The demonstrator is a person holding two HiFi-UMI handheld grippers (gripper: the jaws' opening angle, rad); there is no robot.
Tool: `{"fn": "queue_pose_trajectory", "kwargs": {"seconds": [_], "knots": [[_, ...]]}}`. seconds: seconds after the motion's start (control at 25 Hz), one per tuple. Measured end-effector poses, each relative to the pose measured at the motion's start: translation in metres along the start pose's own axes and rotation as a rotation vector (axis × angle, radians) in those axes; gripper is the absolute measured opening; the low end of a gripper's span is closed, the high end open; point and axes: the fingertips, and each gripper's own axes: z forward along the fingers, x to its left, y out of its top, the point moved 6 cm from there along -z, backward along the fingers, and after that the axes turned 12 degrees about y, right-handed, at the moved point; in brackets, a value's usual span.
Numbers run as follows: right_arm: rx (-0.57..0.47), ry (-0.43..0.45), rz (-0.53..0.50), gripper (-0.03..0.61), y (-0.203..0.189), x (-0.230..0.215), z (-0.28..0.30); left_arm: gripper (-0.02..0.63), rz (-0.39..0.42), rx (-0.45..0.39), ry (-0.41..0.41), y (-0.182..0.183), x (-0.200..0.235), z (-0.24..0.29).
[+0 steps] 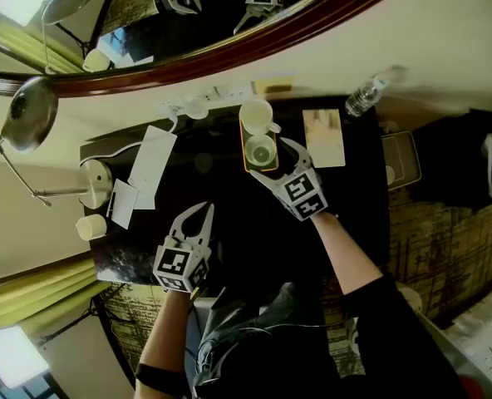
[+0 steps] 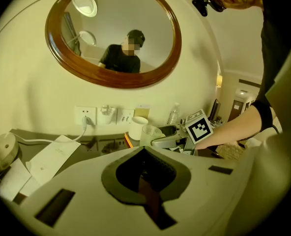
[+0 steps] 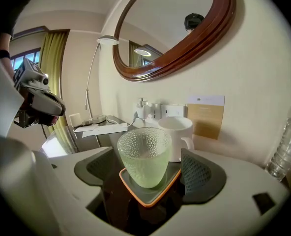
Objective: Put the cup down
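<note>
Loosely within right hand-held gripper (image 3: 148, 173): cup (image 3: 144, 154)

Left tongs (image 1: 204, 213) shut, jaws pressed together with nothing between, pointed forward and down, held low at left on bare forearm (image 1: 159, 347). Right tongs (image 1: 269, 163) reached further ahead, jaws wide apart either side of cup (image 3: 144, 156), pads clear of its wall. Right arm (image 1: 350, 260) stretched out, dark sleeve (image 1: 387, 314) above elbow.
</note>
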Motion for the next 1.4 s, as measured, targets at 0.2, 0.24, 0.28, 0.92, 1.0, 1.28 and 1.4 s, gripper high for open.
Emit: {"fn": "queue_pose_trajectory", "kwargs": {"seconds": [0.2, 0.24, 0.28, 0.92, 1.0, 1.28, 1.4], "knots": [[-0.010, 0.005, -0.025, 0.424, 0.002, -0.003, 0.012, 0.002, 0.041, 0.005, -0.026, -0.009, -0.001, 0.005], [-0.011, 0.012, -0.031, 0.421, 0.003, -0.002, 0.014, 0.002, 0.045, 0.006, -0.027, -0.009, -0.001, 0.006], [-0.012, 0.018, -0.039, 0.407, 0.003, -0.002, 0.016, 0.002, 0.050, 0.006, -0.028, -0.010, -0.001, 0.008], [-0.041, 0.017, -0.040, 0.377, -0.009, 0.013, -0.032, 0.002, 0.062, 0.038, -0.039, -0.024, -0.006, 0.003], [-0.036, -0.010, -0.026, 0.377, -0.018, 0.013, -0.047, 0.002, 0.054, 0.043, -0.044, -0.024, -0.013, 0.003], [-0.019, -0.122, 0.047, 0.379, -0.052, 0.008, -0.104, 0.002, 0.079, 0.045, -0.084, -0.032, -0.027, 0.014], [-0.016, -0.170, 0.077, 0.379, -0.066, 0.005, -0.126, 0.002, 0.070, 0.036, -0.088, -0.032, -0.034, 0.020]]}}
